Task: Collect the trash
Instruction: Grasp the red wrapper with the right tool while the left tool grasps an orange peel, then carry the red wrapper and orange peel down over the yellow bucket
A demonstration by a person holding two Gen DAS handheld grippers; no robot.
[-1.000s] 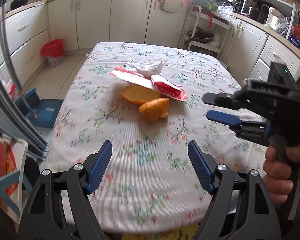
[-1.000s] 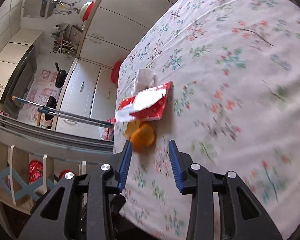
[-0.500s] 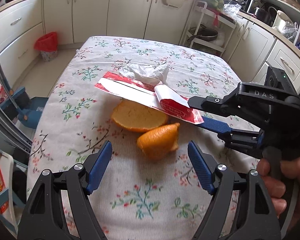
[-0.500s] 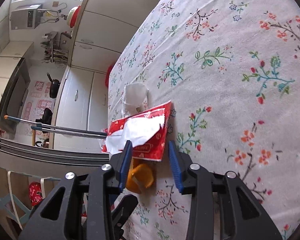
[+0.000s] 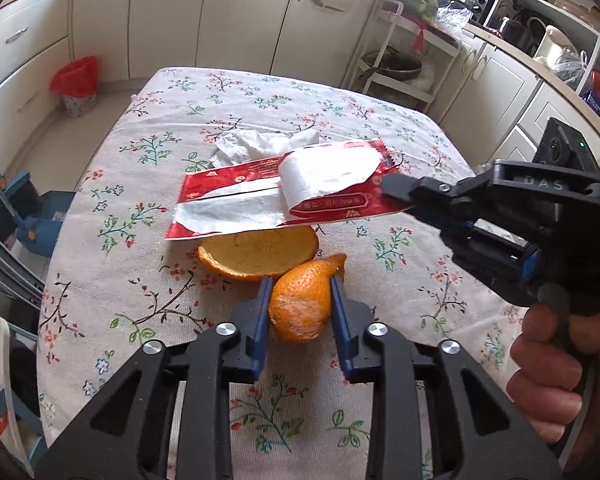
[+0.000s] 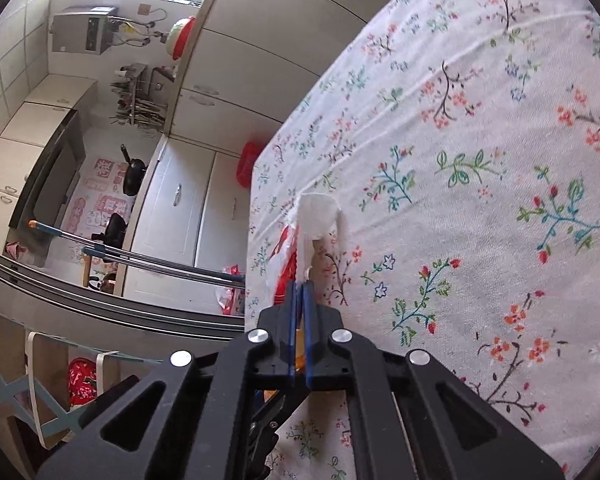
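Note:
On the floral tablecloth (image 5: 148, 288), my left gripper (image 5: 299, 280) is shut on an orange peel piece (image 5: 302, 306). A second, flatter orange peel (image 5: 256, 254) lies just beyond it. My right gripper (image 5: 388, 184) is shut on the right end of a red and white wrapper (image 5: 268, 200) and holds it lifted above the flat peel. In the right wrist view the shut right gripper (image 6: 299, 286) holds the wrapper (image 6: 290, 252) edge-on. A crumpled white tissue (image 5: 260, 146) lies behind the wrapper; it also shows in the right wrist view (image 6: 318, 216).
A bin with a red bag (image 5: 76, 86) stands on the floor at the far left by the cabinets. A white rack (image 5: 396, 64) with a pan stands behind the table. A blue dustpan (image 5: 36, 216) is on the floor at the left.
My left gripper moved forward and closed on the near orange peel. My right gripper closed on the wrapper's end and lifted it off the table.

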